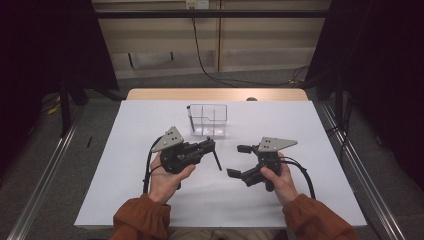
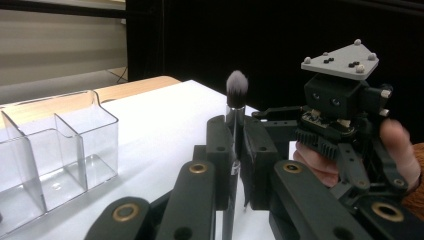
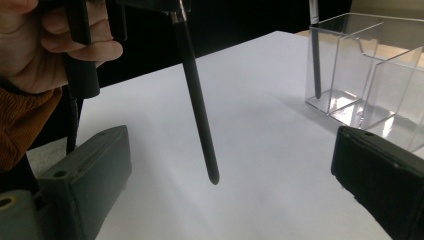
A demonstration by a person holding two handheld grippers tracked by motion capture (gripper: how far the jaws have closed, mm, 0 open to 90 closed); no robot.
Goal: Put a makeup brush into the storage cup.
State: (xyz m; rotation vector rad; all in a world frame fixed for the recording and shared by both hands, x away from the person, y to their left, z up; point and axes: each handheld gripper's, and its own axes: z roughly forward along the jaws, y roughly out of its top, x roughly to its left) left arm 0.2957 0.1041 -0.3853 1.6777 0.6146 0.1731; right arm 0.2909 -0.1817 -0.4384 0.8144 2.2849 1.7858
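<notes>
Left gripper (image 1: 212, 145) clamps a makeup brush (image 2: 236, 95) above the counter (image 1: 300, 190); right gripper (image 1: 239, 160), jaws wide apart, holds nothing.

A: Left gripper (image 1: 212, 145)?
B: Held in the left hand (image 1: 165, 175) near the table's middle, lying level, jaws pointed toward the right edge and clamped tight together; a thin stick is pinched between them.

A: Right gripper (image 1: 239, 161)?
B: Gripped by the right hand (image 1: 279, 176) just right of the middle, jaws spread wide and aimed at the left edge, nothing touched by the pads.

A: Arms?
B: Both forearms are brought in from the near edge in orange sleeves (image 1: 142, 220), wrists raised off the table, cables trailing back.
</notes>
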